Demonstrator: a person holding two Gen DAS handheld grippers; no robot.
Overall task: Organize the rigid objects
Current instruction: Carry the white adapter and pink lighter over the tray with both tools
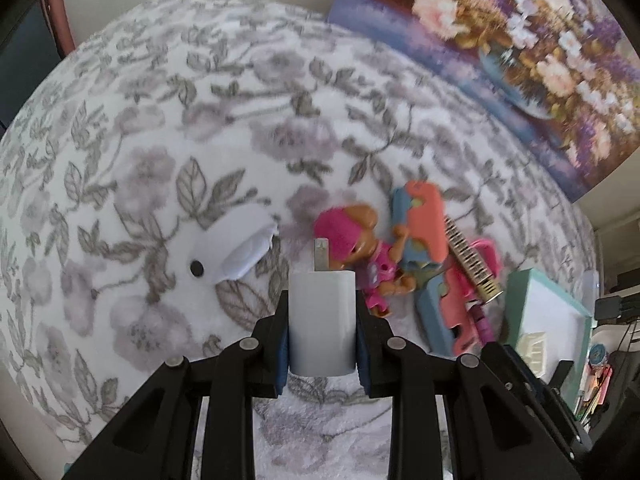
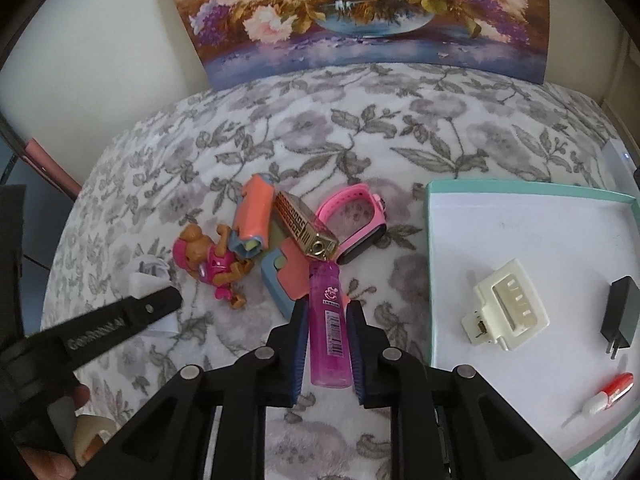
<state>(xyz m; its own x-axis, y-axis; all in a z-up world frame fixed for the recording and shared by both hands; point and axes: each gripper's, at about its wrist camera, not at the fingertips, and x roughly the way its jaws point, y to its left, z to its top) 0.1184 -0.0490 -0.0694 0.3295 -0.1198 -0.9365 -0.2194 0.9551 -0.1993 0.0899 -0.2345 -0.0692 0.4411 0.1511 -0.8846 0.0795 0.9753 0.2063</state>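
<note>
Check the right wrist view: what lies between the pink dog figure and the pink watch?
The orange-and-blue toy gun and the gold lighter leaning on it, seen in the right wrist view.

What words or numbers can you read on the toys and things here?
Purple lighter held in the right gripper: a red logo, small print and a barcode, all too blurred to read.
Left gripper arm, seen from the right wrist: raised lettering along it, too blurred to read.
Gold lighter: only a key pattern, no words.
White charger in the left gripper: no text visible.
</note>
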